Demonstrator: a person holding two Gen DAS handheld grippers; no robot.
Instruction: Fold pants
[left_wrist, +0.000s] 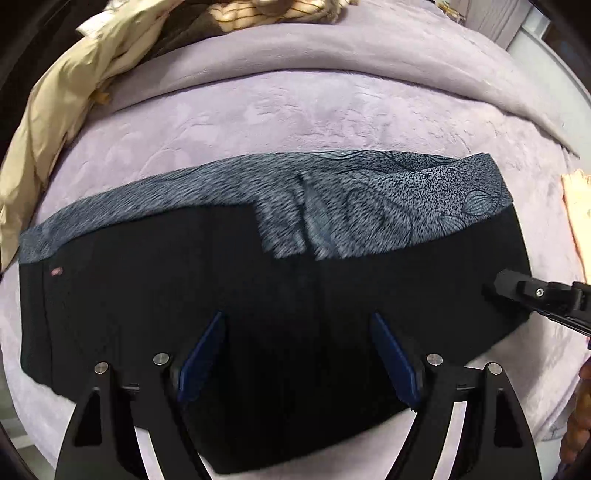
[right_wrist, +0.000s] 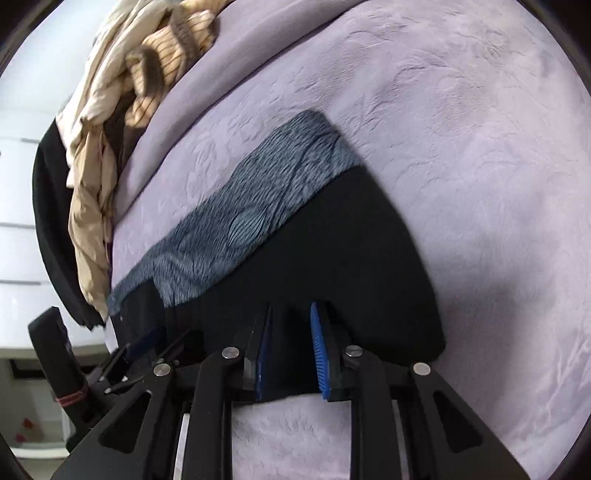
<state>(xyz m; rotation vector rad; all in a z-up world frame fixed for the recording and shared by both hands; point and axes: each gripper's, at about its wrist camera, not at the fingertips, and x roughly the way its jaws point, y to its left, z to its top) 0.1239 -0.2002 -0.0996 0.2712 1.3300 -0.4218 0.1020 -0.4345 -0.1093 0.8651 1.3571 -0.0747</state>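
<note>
At the far left, a heap of beige clothes (left_wrist: 55, 122) lies on the edge of the bed (left_wrist: 295, 110), which has a lilac plush cover. The black pants (left_wrist: 147, 295) are in the middle of the bed, folded into a wide flat block, and a grey patterned band (left_wrist: 369, 195) of fabric shows along the far edge. The left claw (left_wrist: 297, 354) points down over the near part of the pants; its blue pads (left_wrist: 207, 350) stand wide apart and nothing is between them. At the right end of the pants, the right claw (right_wrist: 291, 347) has only a narrow gap between its pads. The black cloth lies under this gap, but the pads do not press on it.
</note>
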